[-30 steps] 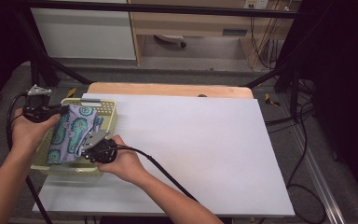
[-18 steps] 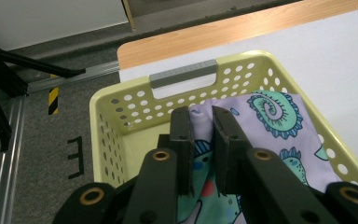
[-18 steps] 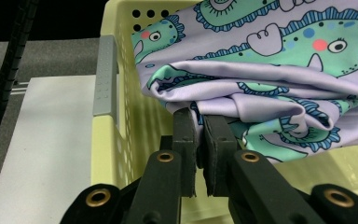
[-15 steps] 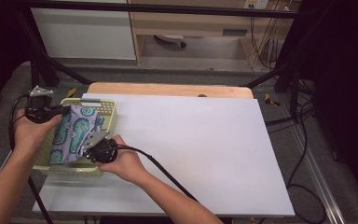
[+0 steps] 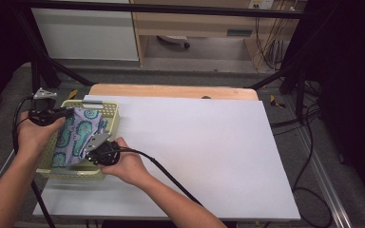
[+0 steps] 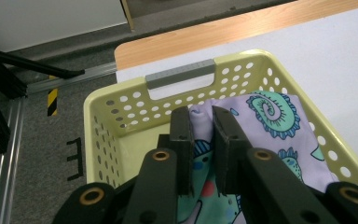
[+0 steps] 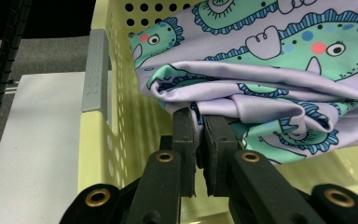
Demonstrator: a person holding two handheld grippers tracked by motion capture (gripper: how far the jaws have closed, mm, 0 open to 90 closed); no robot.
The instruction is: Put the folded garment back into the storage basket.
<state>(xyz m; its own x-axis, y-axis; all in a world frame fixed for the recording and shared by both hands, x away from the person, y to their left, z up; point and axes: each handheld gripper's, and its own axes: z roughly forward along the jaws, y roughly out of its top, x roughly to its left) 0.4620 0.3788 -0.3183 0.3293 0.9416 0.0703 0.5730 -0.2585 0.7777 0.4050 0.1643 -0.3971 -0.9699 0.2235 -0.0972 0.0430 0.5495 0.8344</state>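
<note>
A lilac cloth [image 5: 78, 135] printed with teal dinosaurs hangs stretched over a pale yellow perforated basket [image 5: 105, 110] at the table's left edge. My left gripper [image 5: 69, 112] is shut on the cloth's far end, near the basket's grey handle [image 6: 180, 75]; the cloth [image 6: 261, 121] is pinched between its jaws [image 6: 201, 116]. My right gripper [image 5: 91, 145] is shut on the cloth's near folded edge [image 7: 242, 107], its tips [image 7: 198, 119] just inside the basket's near wall. The fabric sags in folds between the two grips.
The basket's side wall and second grey handle [image 7: 95, 70] stand close to the right gripper. A white table top [image 5: 199, 147] stretches to the right, with a wooden strip [image 5: 171, 90] along its far edge. Black cables trail from both grippers.
Both grippers have lifted the cloth slightly and drawn it a little toward the near side of the basket. Both grips are unchanged.
</note>
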